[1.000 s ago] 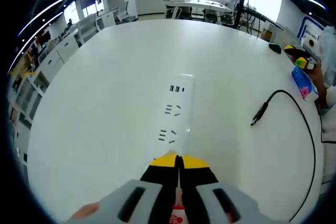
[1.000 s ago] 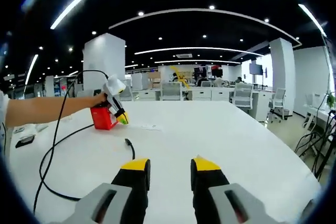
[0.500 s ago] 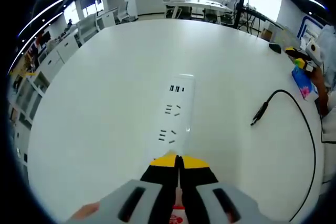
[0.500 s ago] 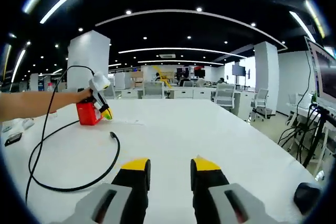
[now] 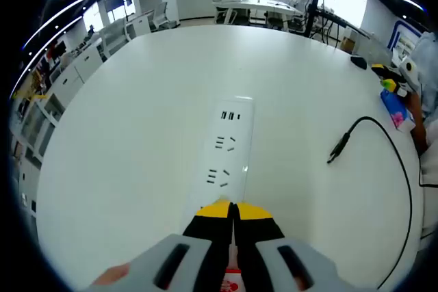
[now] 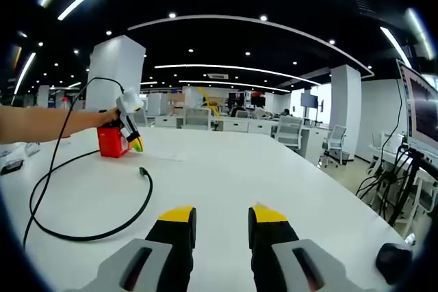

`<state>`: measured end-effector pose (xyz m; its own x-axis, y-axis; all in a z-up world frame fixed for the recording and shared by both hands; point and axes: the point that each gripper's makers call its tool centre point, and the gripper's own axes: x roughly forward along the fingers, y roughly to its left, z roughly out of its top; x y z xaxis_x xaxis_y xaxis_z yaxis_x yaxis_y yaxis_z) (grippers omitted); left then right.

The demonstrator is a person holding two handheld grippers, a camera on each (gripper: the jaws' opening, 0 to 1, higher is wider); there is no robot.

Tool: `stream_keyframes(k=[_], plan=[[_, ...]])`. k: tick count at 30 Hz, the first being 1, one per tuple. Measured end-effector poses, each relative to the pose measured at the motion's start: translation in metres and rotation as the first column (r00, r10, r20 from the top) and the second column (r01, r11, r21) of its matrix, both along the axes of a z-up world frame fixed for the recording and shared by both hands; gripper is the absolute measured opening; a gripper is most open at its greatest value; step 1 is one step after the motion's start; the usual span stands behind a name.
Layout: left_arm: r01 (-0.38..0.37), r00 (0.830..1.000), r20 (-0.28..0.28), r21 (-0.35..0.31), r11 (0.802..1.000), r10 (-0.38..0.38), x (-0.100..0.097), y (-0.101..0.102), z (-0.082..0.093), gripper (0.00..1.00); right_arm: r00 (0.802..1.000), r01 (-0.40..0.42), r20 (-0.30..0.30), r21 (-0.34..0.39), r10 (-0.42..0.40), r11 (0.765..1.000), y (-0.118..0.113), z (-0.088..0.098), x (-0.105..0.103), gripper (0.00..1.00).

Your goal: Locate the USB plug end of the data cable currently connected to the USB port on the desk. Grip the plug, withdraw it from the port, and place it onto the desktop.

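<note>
Right gripper swung rightward, cable plug now farther left.

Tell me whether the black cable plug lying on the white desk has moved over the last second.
No. The black cable plug keeps its place relative to the white power strip.

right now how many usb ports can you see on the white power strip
2, side by side at the far end of the power strip, past its two socket groups, straight ahead of the closed left gripper. Neither has a plug in it; the cable plug lies loose on the table.

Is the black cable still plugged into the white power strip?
No, the cable's plug lies loose on the desk, apart from the power strip.
</note>
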<state>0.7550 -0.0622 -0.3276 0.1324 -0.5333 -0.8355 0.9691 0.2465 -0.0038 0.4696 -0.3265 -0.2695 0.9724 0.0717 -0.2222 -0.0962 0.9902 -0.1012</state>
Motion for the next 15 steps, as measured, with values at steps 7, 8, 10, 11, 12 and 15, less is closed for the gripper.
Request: stream_keyframes(k=[7,8,10,11,12,15], plan=[[0.001,1.000,0.000,-0.001,1.000,-0.001,0.0002,0.0002,0.0002,0.02,1.000,-0.002,0.008,-0.007,0.003,1.000,-0.0003,0.0007,-0.0004,0.32],[0.001,1.000,0.000,-0.001,1.000,-0.001,0.0001,0.0002,0.0002,0.02,1.000,-0.004,0.008,-0.011,0.004,1.000,-0.0002,0.0005,-0.0005,0.32],[0.000,1.000,0.000,-0.001,1.000,0.000,0.0000,0.0001,0.0000,0.02,1.000,-0.010,0.002,-0.022,0.010,1.000,0.0009,-0.0010,-0.0008,0.32],[0.000,1.000,0.000,-0.001,1.000,0.000,-0.0001,0.0002,0.0000,0.02,1.000,-0.013,0.001,-0.027,0.013,1.000,0.0012,-0.0013,-0.0007,0.32],[0.001,1.000,-0.001,-0.001,1.000,-0.001,0.0002,0.0000,-0.0001,0.02,1.000,-0.015,0.002,-0.033,0.015,0.999,0.0016,-0.0012,-0.0007,0.31],[0.000,1.000,0.001,0.000,1.000,0.000,0.0001,-0.0003,-0.0003,0.02,1.000,-0.008,0.006,-0.047,0.008,0.999,-0.0009,-0.0009,-0.0005,0.29]])
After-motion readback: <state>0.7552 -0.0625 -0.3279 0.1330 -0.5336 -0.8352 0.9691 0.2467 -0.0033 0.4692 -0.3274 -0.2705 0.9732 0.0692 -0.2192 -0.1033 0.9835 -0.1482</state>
